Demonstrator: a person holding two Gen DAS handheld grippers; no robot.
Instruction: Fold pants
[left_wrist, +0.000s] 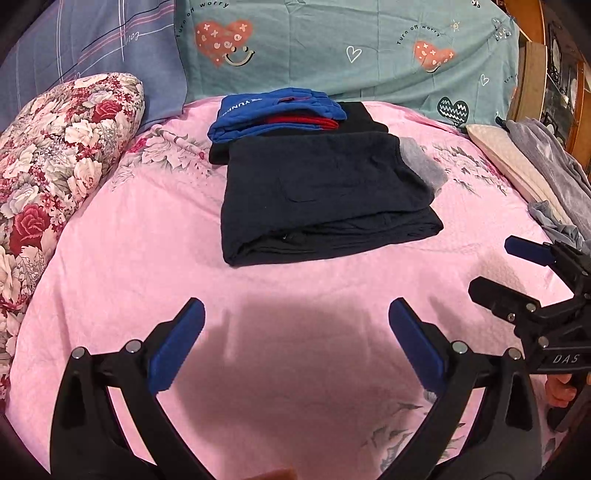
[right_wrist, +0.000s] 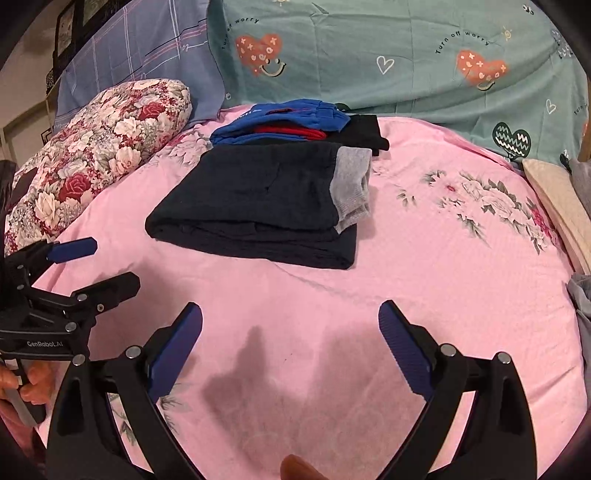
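The dark navy pants (left_wrist: 317, 195) lie folded into a thick rectangle in the middle of the bed (left_wrist: 129, 277), on the pink floral cover. A grey cuff (right_wrist: 352, 184) pokes out at the right end of the bundle. Just behind them sits a small stack of folded clothes (left_wrist: 273, 114), blue with a red layer showing, resting on something black and touching the pants' far edge.

Both tools hang over bare cover near the front of the bed, well apart from the pants. The left tool (left_wrist: 295, 339) has its jaws spread wide with nothing between them, and so does the right tool (right_wrist: 290, 339); each can be seen from the side in the other's camera, released and empty. A hand (right_wrist: 33, 380) grips the left handle at the edge of the right view.

To my eye the fold looks finished, or close to it. What could go wrong now is mostly a matter of disturbing it. The lower layers splay slightly at the near edge, so a nudge or a one-sided lift there could let the bundle slump open. That loose grey cuff could catch on a finger passing by and drag the top layer askew. Pushing the pants back might also topple the stack behind.
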